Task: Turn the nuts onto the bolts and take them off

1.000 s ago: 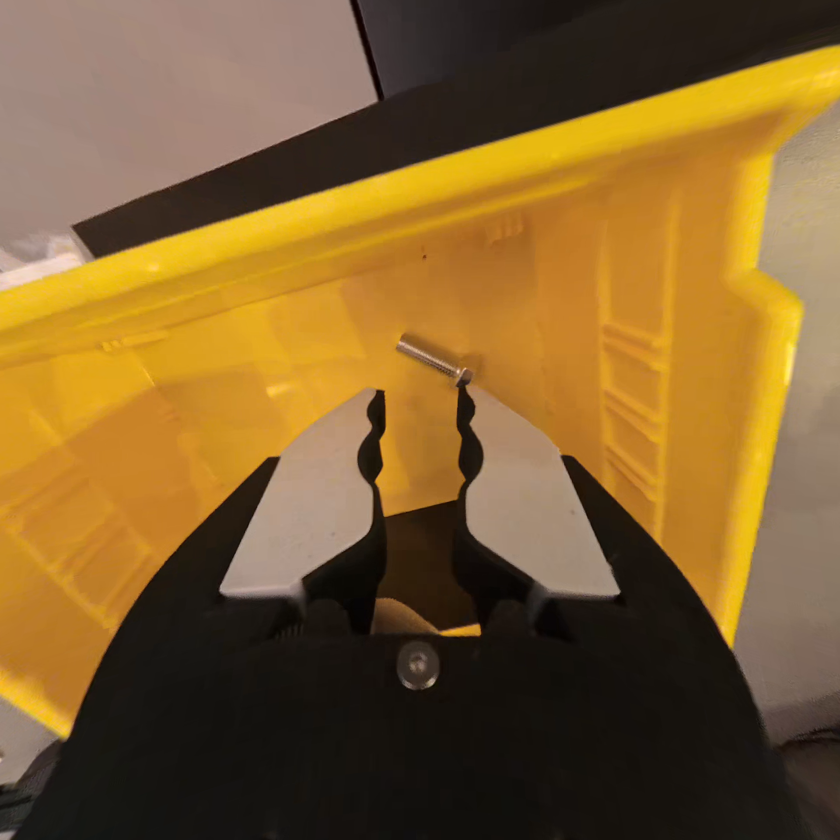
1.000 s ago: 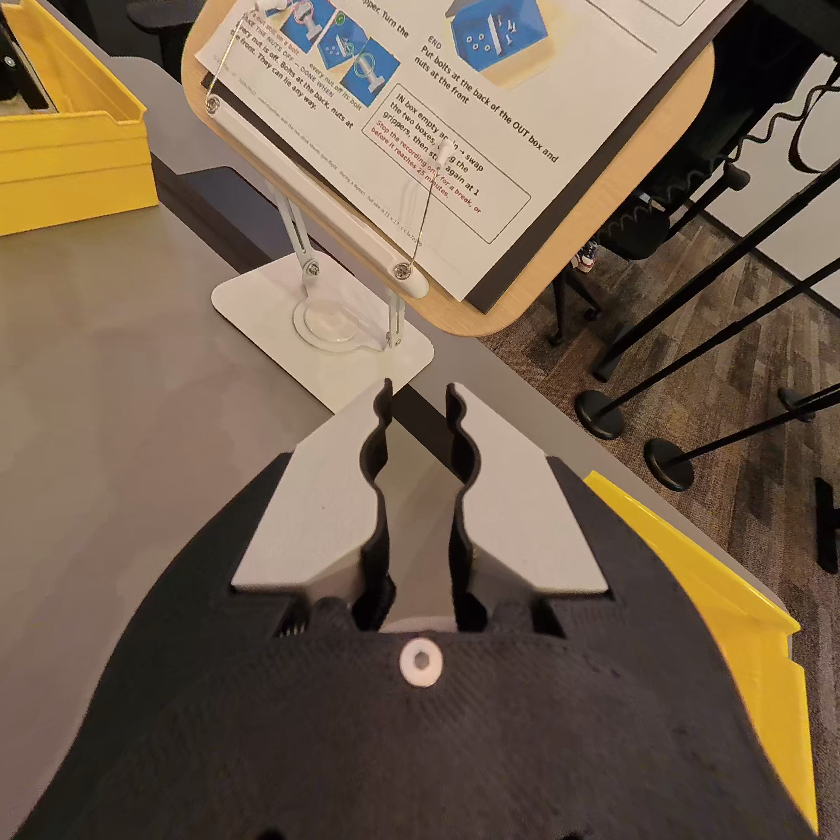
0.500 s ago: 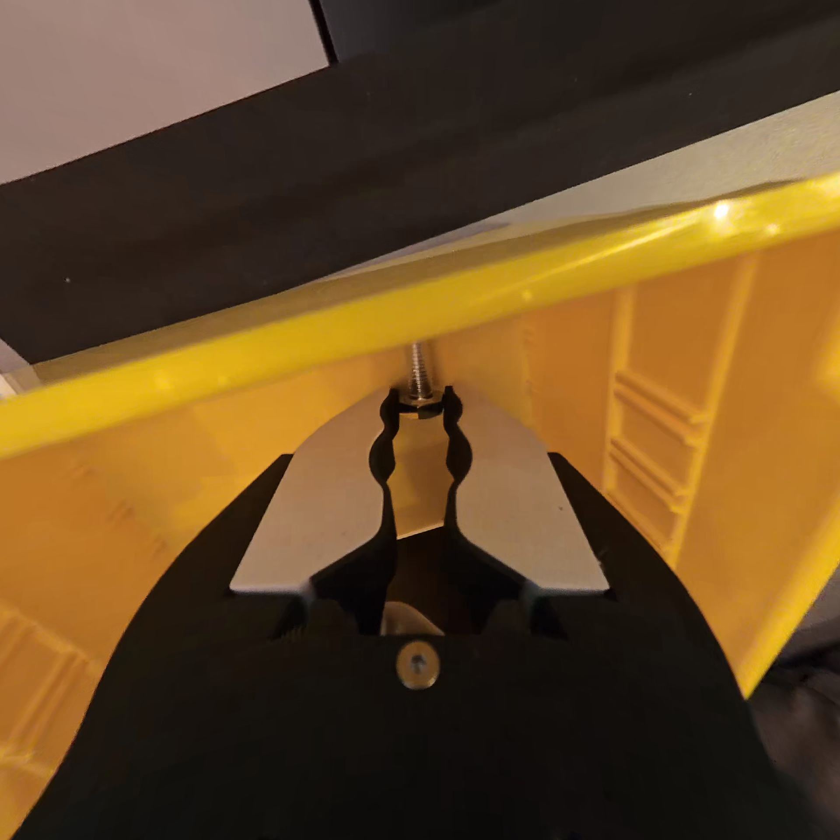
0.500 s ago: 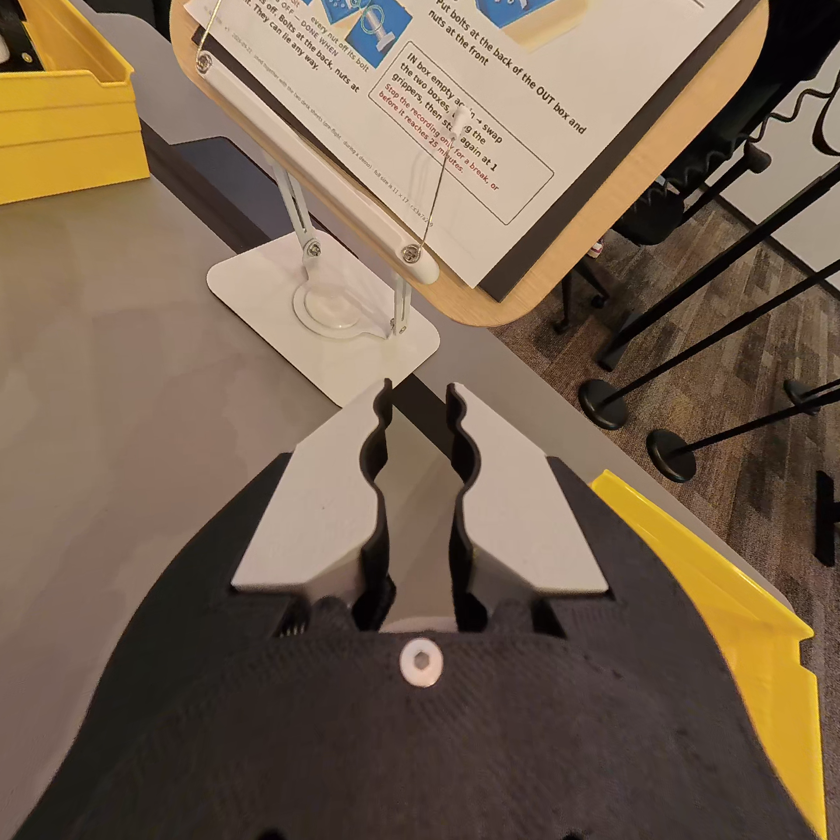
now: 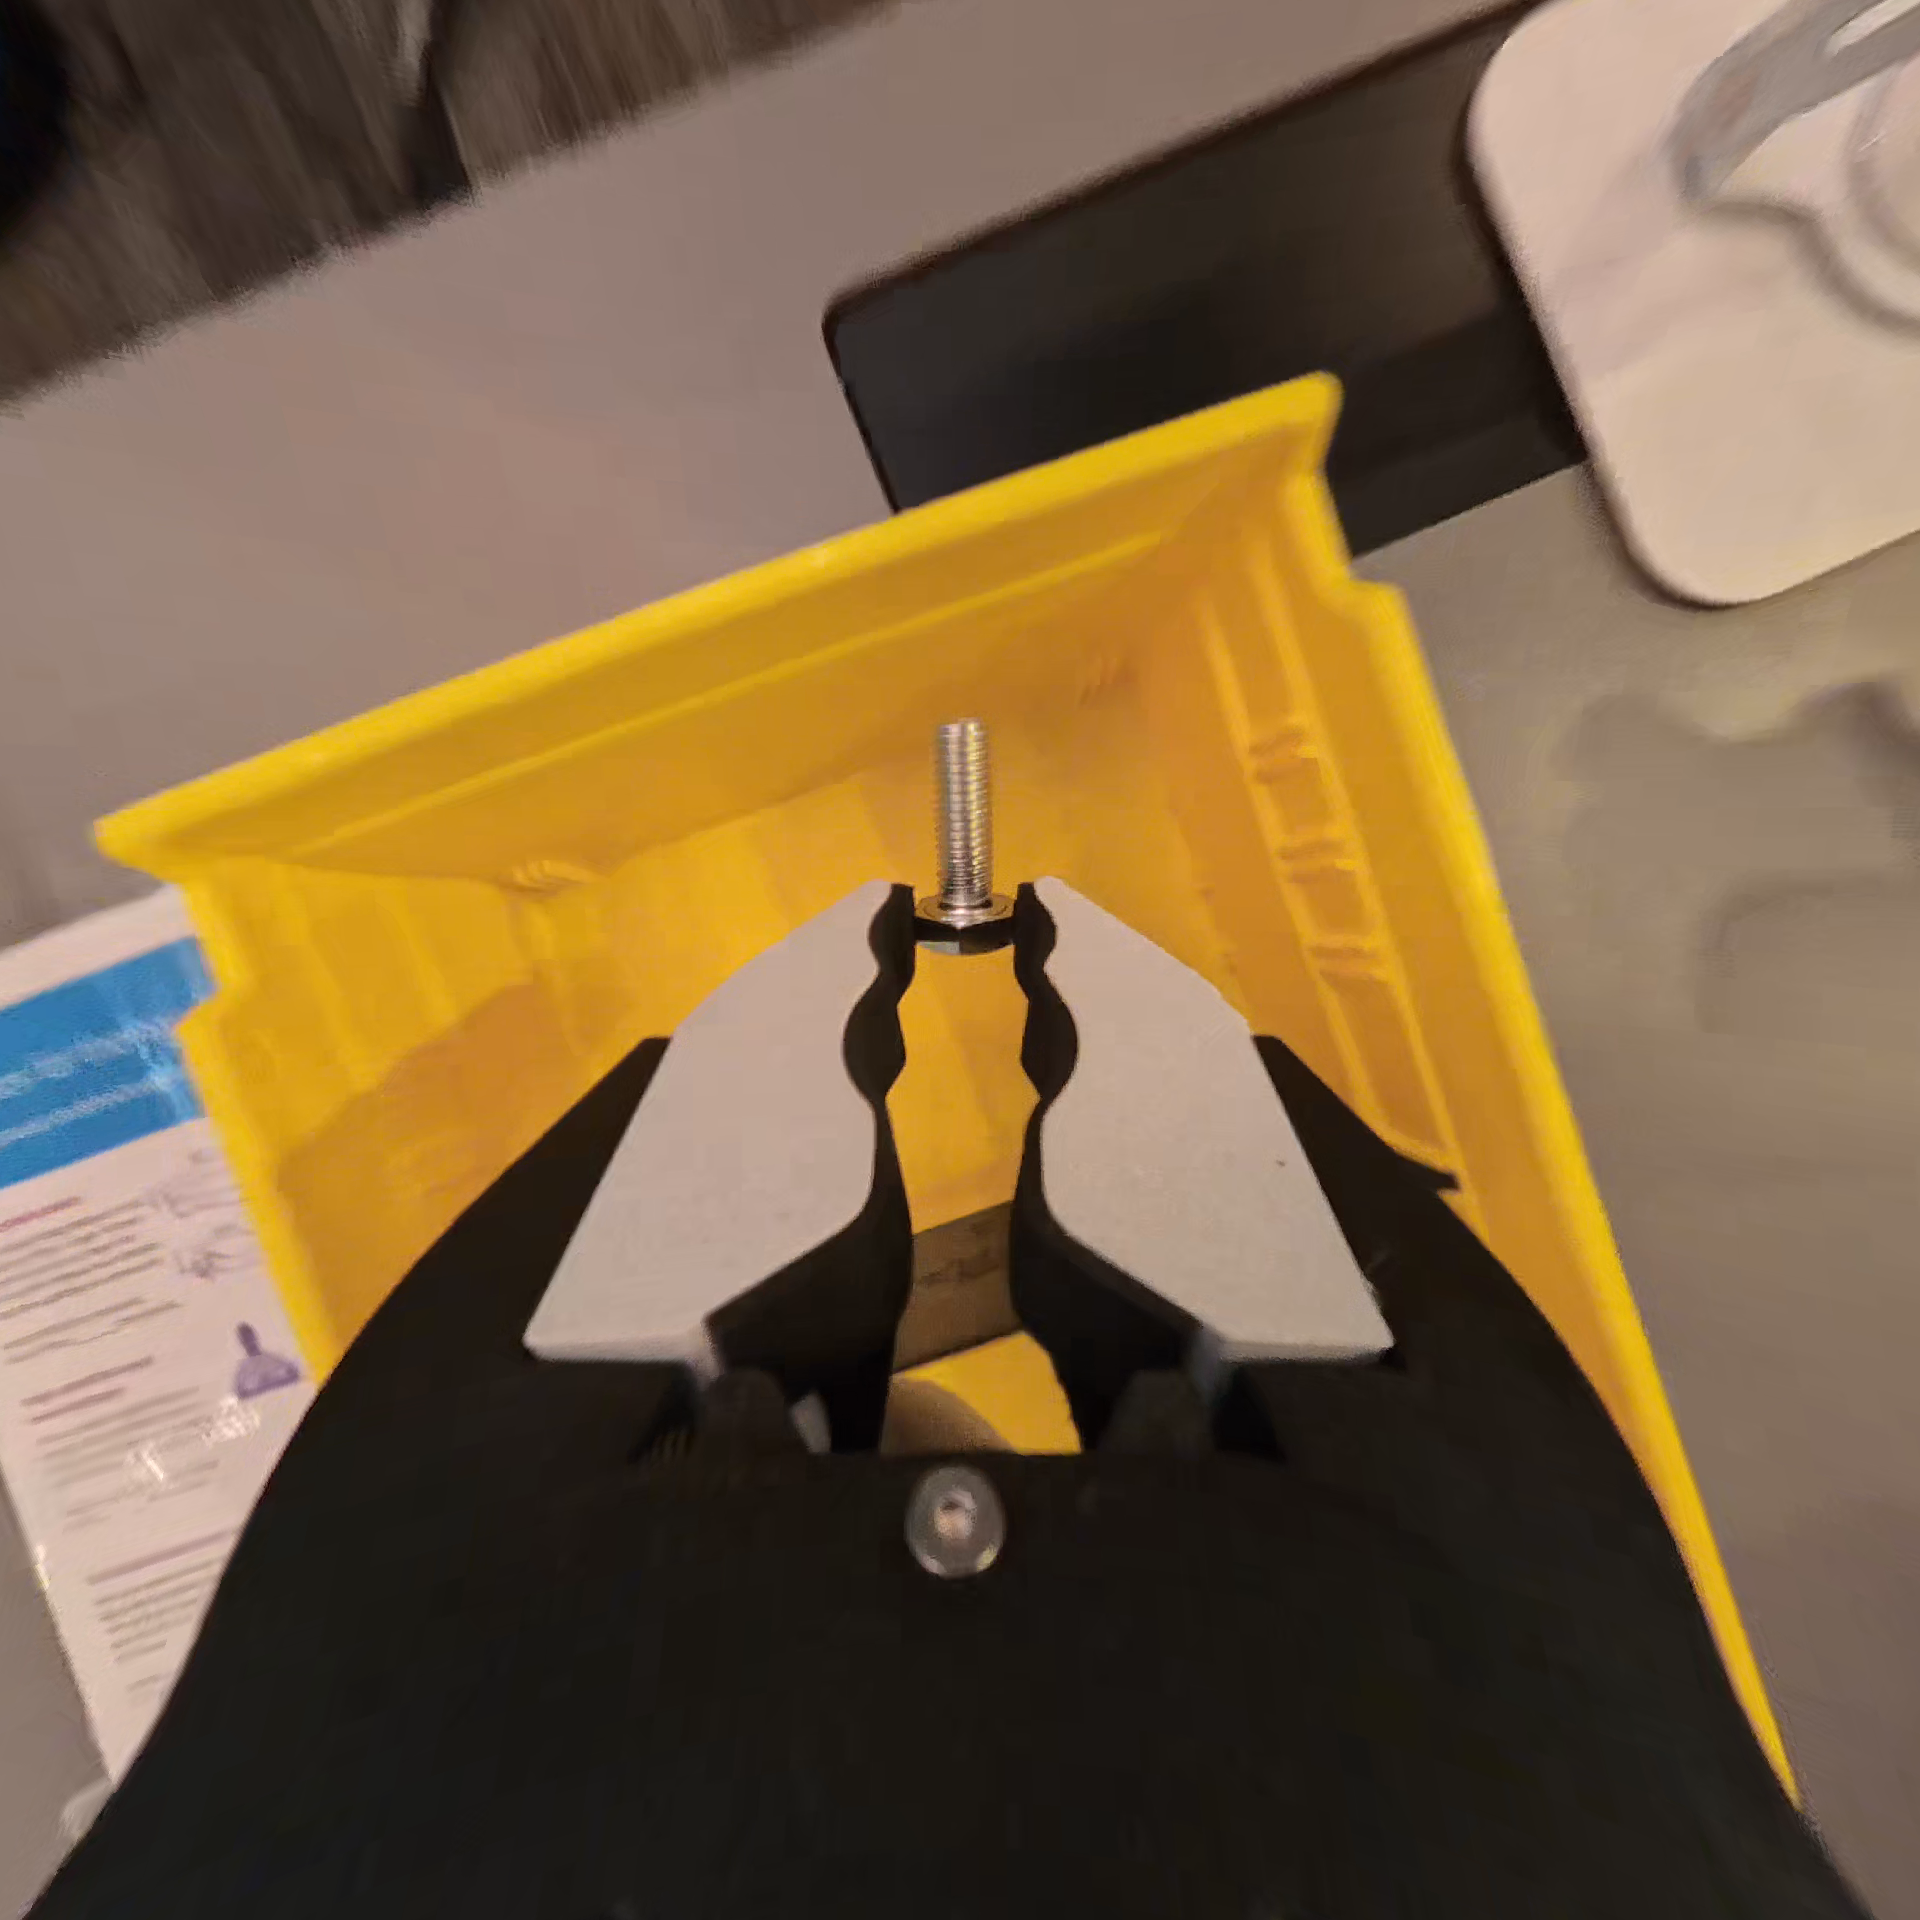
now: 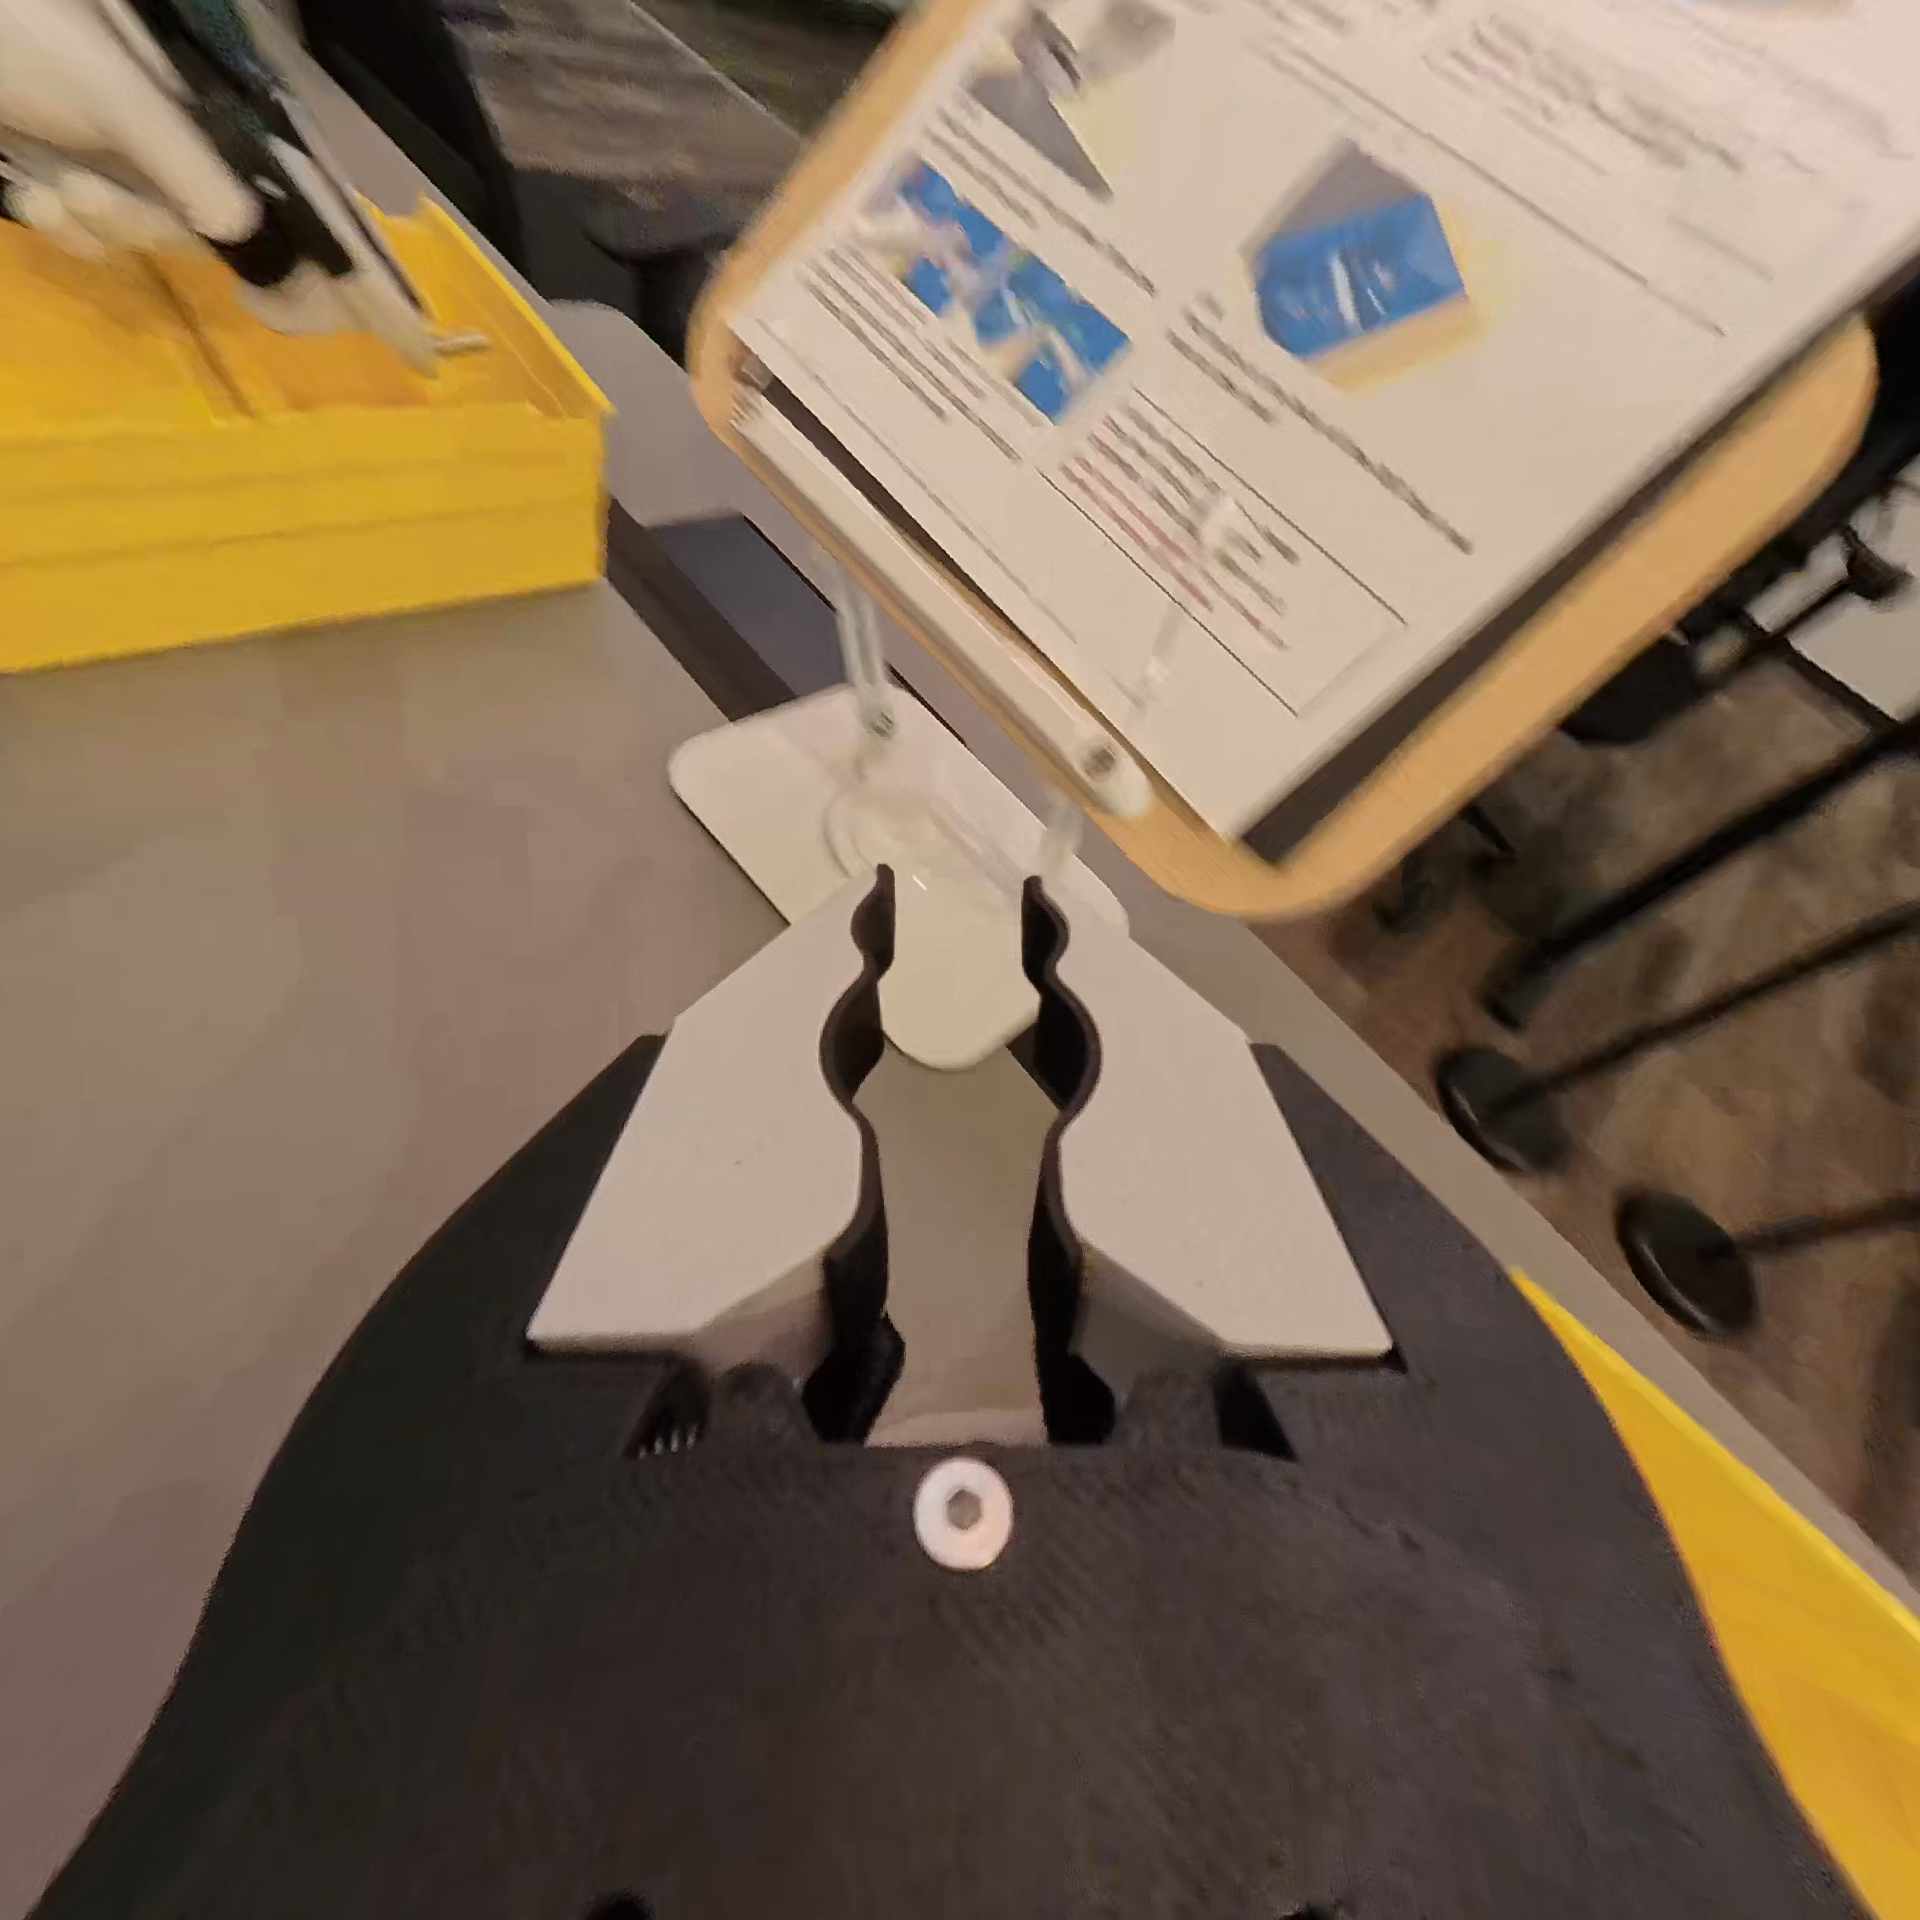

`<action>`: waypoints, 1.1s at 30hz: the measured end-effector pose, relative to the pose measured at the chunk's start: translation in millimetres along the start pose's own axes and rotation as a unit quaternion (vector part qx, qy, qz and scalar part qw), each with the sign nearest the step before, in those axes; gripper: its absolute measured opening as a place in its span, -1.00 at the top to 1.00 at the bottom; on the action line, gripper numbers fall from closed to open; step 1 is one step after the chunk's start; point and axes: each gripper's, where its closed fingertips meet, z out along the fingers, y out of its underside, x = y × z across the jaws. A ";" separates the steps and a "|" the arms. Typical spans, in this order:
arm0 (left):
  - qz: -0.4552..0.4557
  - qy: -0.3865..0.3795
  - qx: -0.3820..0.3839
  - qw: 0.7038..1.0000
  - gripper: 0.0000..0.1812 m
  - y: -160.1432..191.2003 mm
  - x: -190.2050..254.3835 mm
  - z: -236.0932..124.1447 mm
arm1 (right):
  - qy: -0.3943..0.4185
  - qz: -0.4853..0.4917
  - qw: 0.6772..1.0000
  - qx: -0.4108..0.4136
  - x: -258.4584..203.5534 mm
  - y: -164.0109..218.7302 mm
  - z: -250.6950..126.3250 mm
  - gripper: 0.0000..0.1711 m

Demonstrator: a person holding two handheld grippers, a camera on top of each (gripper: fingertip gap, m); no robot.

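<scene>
Left claw (image 5: 958, 914) is pinching the small threaded silver steel bolt (image 5: 959, 821) by its head, holding it over the yellow plastic bin (image 5: 1351, 935). Right claw (image 6: 956, 914) is hanging spread and empty above the grey counter (image 6: 312, 987). No nut showing yet, so I'm guessing threading hasn't started.

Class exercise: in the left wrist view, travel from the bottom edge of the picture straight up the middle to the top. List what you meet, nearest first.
Left gripper → bolt, clamped by its head and pointing away → far wall of the yellow bin → black panel set in the grey table.
</scene>
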 end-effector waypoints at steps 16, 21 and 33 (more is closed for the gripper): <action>0.142 0.040 0.404 0.903 0.80 -8.3 256.3 -123.7 | -0.300 0.138 0.909 0.255 -194.9 -99.1 69.2 0.59; 0.143 0.036 0.421 0.895 0.80 -4.0 274.2 -118.7 | -0.311 0.147 0.910 0.232 -203.0 -89.7 78.7 0.79; 0.148 0.040 0.424 0.892 0.80 -4.3 282.4 -117.4 | -0.320 0.125 0.909 0.237 -206.6 -91.2 72.2 0.92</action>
